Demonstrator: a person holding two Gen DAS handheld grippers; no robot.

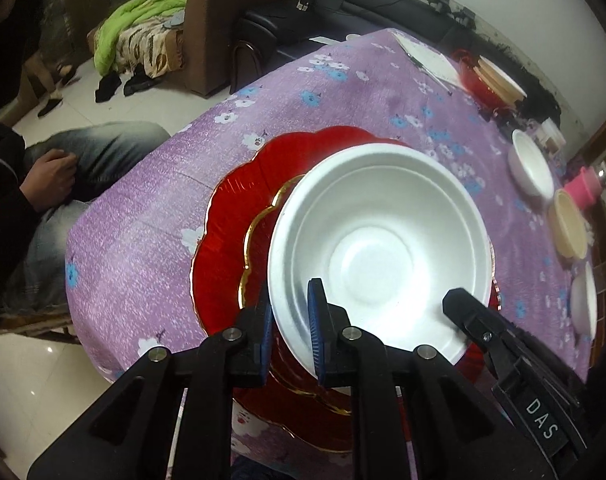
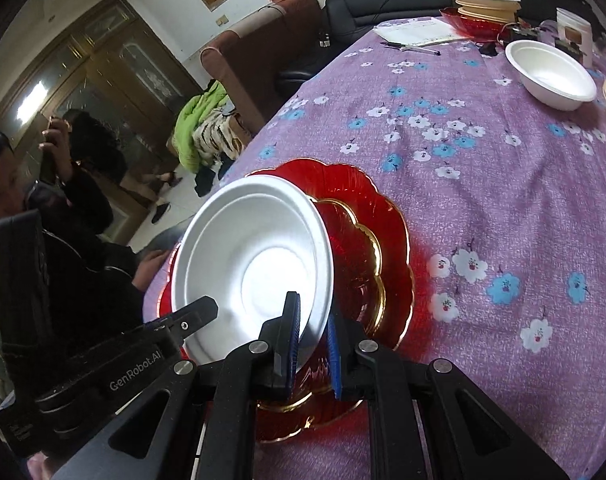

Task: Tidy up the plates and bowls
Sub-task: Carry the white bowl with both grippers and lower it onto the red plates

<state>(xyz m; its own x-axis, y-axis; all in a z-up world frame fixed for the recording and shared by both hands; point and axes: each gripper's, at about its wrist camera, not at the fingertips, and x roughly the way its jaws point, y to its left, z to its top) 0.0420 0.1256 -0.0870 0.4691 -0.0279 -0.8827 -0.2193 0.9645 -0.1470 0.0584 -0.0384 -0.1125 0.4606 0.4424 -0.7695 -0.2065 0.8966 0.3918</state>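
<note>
Above the red plates [image 1: 231, 216], both the left claw [image 1: 291, 324] and right claw [image 2: 313, 340] pinch the tilted white bowl's [image 1: 379, 252] rim.

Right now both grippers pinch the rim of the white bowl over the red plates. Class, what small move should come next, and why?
Probably lower the white bowl level onto the stacked red plates, then release. The left gripper and right gripper hold its rim, and it sits tilted above the plates.

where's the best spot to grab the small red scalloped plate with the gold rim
Grip the small red gold-rimmed plate by its exposed scalloped edge on the side away from the white foam bowl, coming in low from the open purple tablecloth. That edge sits raised on the larger red scalloped plate, so a finger could probably slip under.
</note>
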